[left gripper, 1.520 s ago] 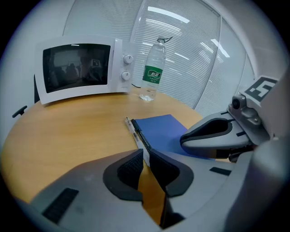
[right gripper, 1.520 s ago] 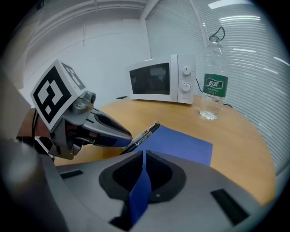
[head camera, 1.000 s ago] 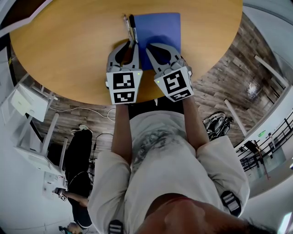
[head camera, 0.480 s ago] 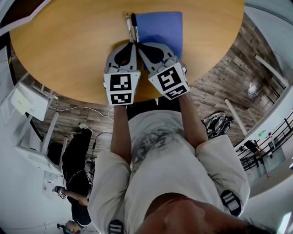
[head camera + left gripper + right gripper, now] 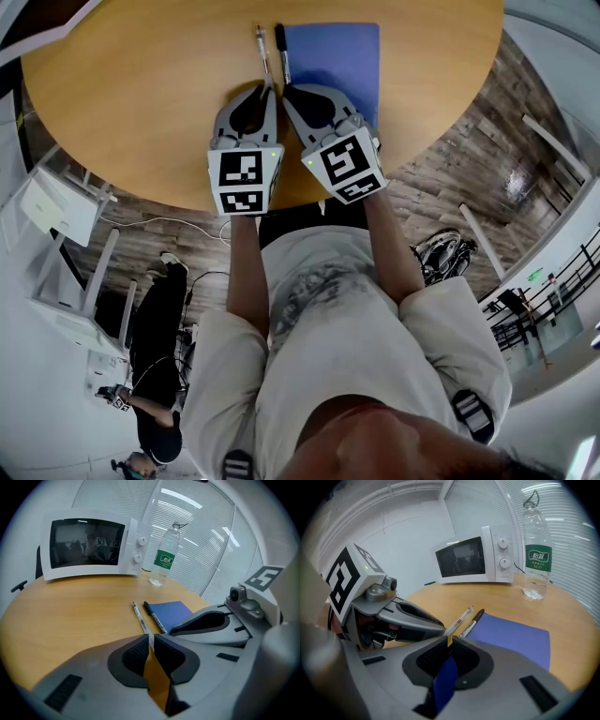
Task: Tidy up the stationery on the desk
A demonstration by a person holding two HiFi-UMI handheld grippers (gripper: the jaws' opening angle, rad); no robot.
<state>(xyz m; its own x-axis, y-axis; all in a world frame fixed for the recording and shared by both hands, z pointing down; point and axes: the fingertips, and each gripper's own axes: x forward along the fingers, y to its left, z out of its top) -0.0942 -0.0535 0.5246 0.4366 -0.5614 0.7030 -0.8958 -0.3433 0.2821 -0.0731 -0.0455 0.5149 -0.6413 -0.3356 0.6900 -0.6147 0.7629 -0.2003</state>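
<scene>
A clear white pen (image 5: pixel 263 52) and a black marker (image 5: pixel 282 52) lie side by side on the round wooden table (image 5: pixel 131 94), just left of a blue notebook (image 5: pixel 336 56). My left gripper (image 5: pixel 270 88) is shut, with its tips at the near end of the white pen (image 5: pixel 138 616). Right beside it, my right gripper (image 5: pixel 287 91) is also shut, with its tips at the near end of the black marker (image 5: pixel 472 623), over the notebook's (image 5: pixel 515 639) edge. Whether either gripper touches its pen I cannot tell.
A white microwave (image 5: pixel 89 545) and a water bottle (image 5: pixel 164 557) stand at the table's far side. The table's near edge (image 5: pixel 281 202) runs under both grippers' marker cubes. Wooden floor and white furniture (image 5: pixel 56 216) lie below.
My right gripper has swung left until its tips sit next to the left gripper's. The left gripper has stayed put. The two pens lie straighter and a little further apart.
</scene>
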